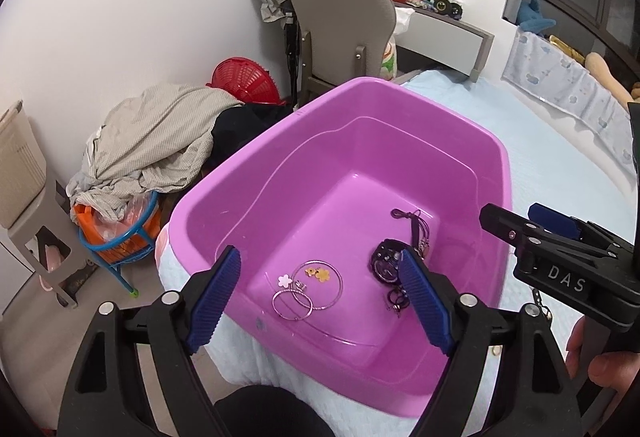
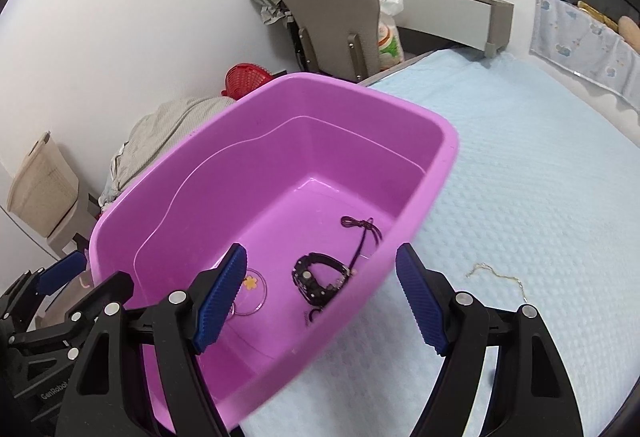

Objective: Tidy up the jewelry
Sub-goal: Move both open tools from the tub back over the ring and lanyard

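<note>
Your pink tub (image 1: 280, 173) is smooth, glossy plastic. Inside it, the thin hoops (image 1: 308, 287) look like shiny metal, and the dark bracelet (image 2: 318, 279) is glossy. The bed cover (image 2: 520, 177) is matt quilted cloth with a bumpy weave. Each claw's blue pads (image 1: 218, 293) are ribbed and matt, on black plastic.

One pink tub (image 1: 496, 173) sits on one pale blue bedcover (image 2: 540, 165). Inside the tub: two thin hoops (image 1: 320, 283), overlapping, at 7 o'clock on its floor; three flower charms, one white (image 1: 284, 280) and two orange (image 1: 318, 274), beside them; one black bracelet (image 2: 318, 279) and one dark cord (image 2: 362, 233) at 4 o'clock. One fine chain (image 2: 500, 275) lies on the cover outside the tub, at its 3 o'clock. Beyond, at 12 o'clock: one grey chair (image 2: 332, 17) and one red basket (image 1: 244, 79).
</note>
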A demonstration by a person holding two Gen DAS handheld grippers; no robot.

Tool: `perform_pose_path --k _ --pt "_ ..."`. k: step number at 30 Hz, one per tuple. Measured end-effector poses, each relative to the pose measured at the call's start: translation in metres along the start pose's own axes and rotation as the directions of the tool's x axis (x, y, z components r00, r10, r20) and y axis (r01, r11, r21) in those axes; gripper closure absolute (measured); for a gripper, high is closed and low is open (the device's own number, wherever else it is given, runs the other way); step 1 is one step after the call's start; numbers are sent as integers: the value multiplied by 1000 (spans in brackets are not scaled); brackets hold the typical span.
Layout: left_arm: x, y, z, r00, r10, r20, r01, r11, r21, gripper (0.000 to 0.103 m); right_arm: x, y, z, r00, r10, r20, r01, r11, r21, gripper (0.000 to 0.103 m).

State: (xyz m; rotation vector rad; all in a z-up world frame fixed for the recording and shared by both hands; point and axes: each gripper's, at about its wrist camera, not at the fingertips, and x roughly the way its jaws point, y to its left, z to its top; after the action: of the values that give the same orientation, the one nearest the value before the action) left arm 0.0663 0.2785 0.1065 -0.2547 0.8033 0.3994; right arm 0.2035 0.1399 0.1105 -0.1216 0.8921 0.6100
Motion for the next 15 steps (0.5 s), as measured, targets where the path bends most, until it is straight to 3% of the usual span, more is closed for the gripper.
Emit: perform_pose_path --k 7,15 --pt "-23 -14 -13 999 -23 28 21 999 43 19 -34 -20 -25 999 -12 46 10 999 42 29" --pt "-47 -34 -37 996 -59 71 53 994 91 15 -74 -46 -81 994 -51 97 40 994 104 29"
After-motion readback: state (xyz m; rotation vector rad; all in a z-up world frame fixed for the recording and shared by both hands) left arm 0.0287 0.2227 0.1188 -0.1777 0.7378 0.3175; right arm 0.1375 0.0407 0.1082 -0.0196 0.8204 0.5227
